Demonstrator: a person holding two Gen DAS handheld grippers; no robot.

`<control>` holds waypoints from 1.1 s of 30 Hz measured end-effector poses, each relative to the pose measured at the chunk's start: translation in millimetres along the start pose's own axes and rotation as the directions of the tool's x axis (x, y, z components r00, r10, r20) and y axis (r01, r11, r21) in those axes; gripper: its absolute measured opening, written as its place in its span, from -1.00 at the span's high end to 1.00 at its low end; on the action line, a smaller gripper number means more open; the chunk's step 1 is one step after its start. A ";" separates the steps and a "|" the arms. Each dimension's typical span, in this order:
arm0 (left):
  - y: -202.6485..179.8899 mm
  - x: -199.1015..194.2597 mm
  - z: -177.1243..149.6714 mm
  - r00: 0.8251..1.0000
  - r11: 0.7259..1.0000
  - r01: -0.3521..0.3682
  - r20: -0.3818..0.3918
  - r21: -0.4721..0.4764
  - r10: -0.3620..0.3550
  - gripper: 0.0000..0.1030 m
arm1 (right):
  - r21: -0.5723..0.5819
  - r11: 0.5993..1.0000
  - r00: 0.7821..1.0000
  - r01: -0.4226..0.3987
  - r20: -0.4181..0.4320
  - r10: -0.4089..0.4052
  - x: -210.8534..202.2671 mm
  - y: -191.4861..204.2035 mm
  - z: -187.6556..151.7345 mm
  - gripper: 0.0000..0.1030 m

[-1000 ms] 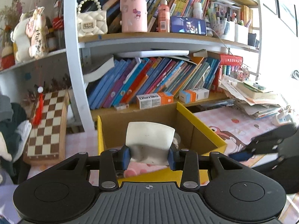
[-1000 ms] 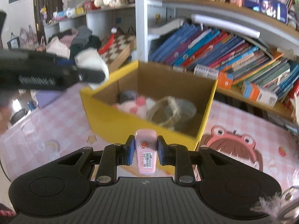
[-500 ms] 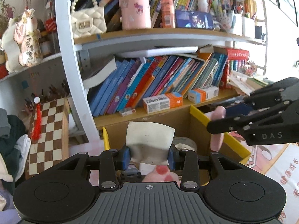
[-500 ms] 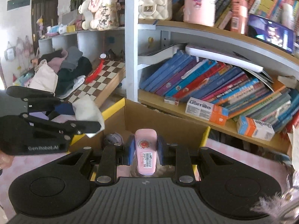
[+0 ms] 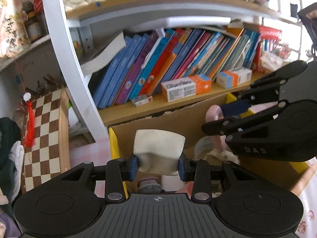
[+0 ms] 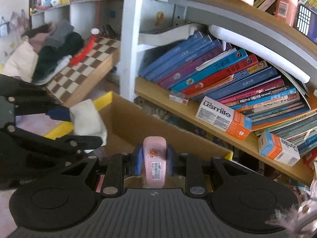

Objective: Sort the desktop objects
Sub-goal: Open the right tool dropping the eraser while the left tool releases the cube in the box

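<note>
Now I am holding both loads over the box (image 5: 200, 119), and neither is dropped yet. My left fingers (image 5: 158, 167) are clenching a white pad (image 5: 159, 148); my right fingers (image 6: 154, 161) are clenching a pink bottle (image 6: 154, 162) with its label facing me. Both things are sitting between the blue fingertips, above the open cardboard. Some sorting looks done: under my left fingers, things are already lying in the box, a pink one (image 5: 147, 184) among them. What is left, I judge, is letting go of these two.

The left view is showing the right fingers from the side, off to the right, with the bottle's rounded end poking out past them. The right view is showing the box's far wall just ahead and the pad to the left, but the box's contents are hiding below my fingers there.
</note>
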State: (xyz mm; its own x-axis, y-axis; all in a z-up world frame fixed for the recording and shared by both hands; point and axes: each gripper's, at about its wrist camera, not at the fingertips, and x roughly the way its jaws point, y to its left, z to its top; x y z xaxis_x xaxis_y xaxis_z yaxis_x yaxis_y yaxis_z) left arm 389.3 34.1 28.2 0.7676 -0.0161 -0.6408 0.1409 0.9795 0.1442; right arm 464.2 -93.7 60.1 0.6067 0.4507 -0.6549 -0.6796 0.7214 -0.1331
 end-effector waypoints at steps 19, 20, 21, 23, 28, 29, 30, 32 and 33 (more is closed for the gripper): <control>-6.5 43.0 0.4 0.987 0.998 0.033 -0.157 0.047 -0.025 0.24 | 0.014 1.000 0.991 -0.005 -0.136 0.007 45.5 -10.4 -9.5 0.55; -6.7 44.0 0.0 0.987 0.998 0.034 -0.161 0.049 -0.025 0.23 | 0.016 1.000 0.991 -0.005 -0.136 0.007 45.6 -10.8 -9.8 0.55; -7.1 44.7 -0.4 0.986 0.998 0.034 -0.163 0.052 -0.026 0.22 | 0.018 1.000 0.991 -0.006 -0.137 0.008 45.8 -11.1 -10.1 0.55; -8.3 45.5 -1.6 0.986 0.998 0.039 -0.167 0.058 -0.029 0.21 | 0.022 1.000 0.990 -0.006 -0.138 0.009 46.1 -11.7 -10.7 0.54; -12.9 46.1 -2.7 0.985 0.996 0.052 -0.168 0.073 -0.040 0.16 | 0.031 0.999 0.990 -0.008 -0.141 0.012 46.8 -13.2 -12.2 0.50; -13.9 46.0 -3.0 0.985 0.995 0.057 -0.168 0.077 -0.043 0.15 | 0.033 0.999 0.990 -0.008 -0.142 0.013 47.0 -13.5 -12.5 0.47; -15.0 46.0 -3.3 0.985 0.995 0.061 -0.169 0.081 -0.047 0.15 | 0.035 0.999 0.990 -0.008 -0.143 0.013 47.2 -13.9 -12.8 0.37; -17.1 44.6 -4.3 0.986 0.994 0.057 -0.162 0.090 -0.042 0.07 | 0.043 0.999 0.991 -0.004 -0.134 0.010 45.3 -15.3 -12.9 0.27; -17.8 42.9 -4.4 0.988 0.994 0.052 -0.153 0.095 -0.037 -0.06 | 0.050 0.999 0.992 -0.004 -0.128 0.010 43.9 -16.4 -12.7 0.22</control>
State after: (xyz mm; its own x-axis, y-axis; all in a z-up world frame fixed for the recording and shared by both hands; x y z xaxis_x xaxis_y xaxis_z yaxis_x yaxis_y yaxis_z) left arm 417.0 16.9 -5.2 0.6571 -0.0219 -0.7535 0.2394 0.9539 0.1811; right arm 496.7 -92.5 24.2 0.5415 0.3868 -0.7464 -0.6605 0.7450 -0.0931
